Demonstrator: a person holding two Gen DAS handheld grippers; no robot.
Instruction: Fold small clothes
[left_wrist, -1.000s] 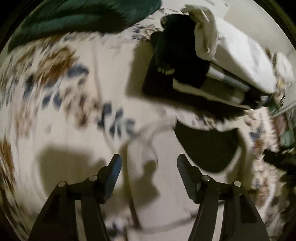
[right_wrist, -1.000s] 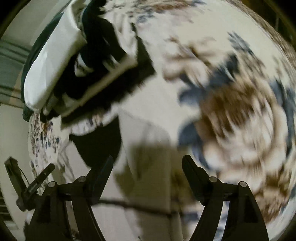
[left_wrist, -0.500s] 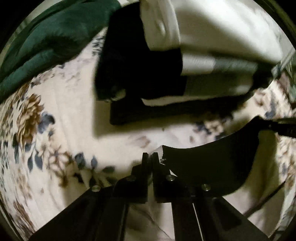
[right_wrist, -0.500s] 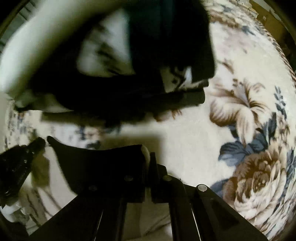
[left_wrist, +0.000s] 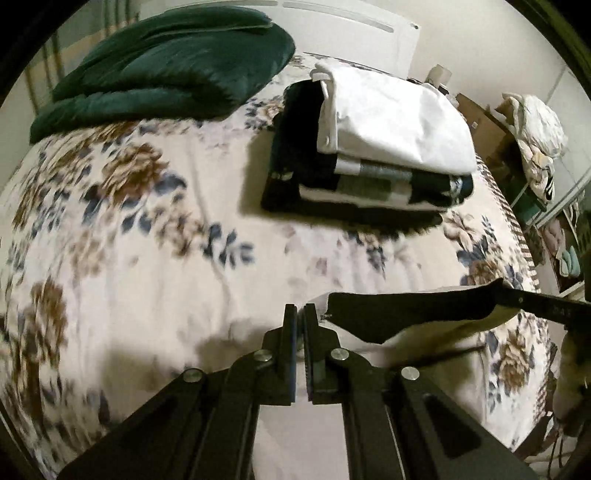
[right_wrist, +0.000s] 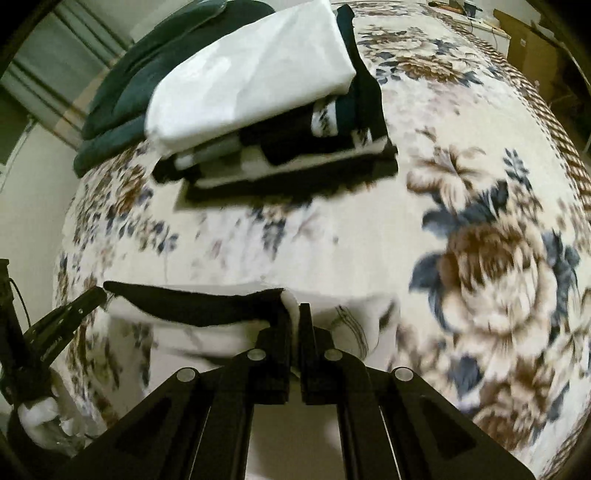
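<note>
Left wrist view
Left gripper (left_wrist: 300, 325): rises from the bottom centre, fingers pressed together on a corner of the small garment (left_wrist: 410, 317).
Small garment: pale cloth with a black band along its top edge, stretched from lower centre towards the right edge, lifted above the bed (left_wrist: 155, 266).
Right gripper (left_wrist: 546, 303): enters at the right edge, its tip at the garment's far corner; the grip itself is hard to make out here.
Surface and room: cream floral bedcover; stack of folded clothes (left_wrist: 373, 147) in the upper centre, white piece on top; dark green quilt (left_wrist: 166, 62) in the upper left; cluttered furniture at the right edge.
Hard to make out: the bedcover print is blurred.

Right wrist view
Right gripper (right_wrist: 294, 317): comes up from the bottom centre, fingers closed on the garment's (right_wrist: 192, 306) other corner.
Left gripper (right_wrist: 79, 304): reaches in from the lower left, tip touching the black band's end.
Surface: the stack (right_wrist: 266, 103) sits in the upper centre, the quilt (right_wrist: 122, 92) behind it.
Cut off: the garment's lower part disappears behind the gripper.
</note>
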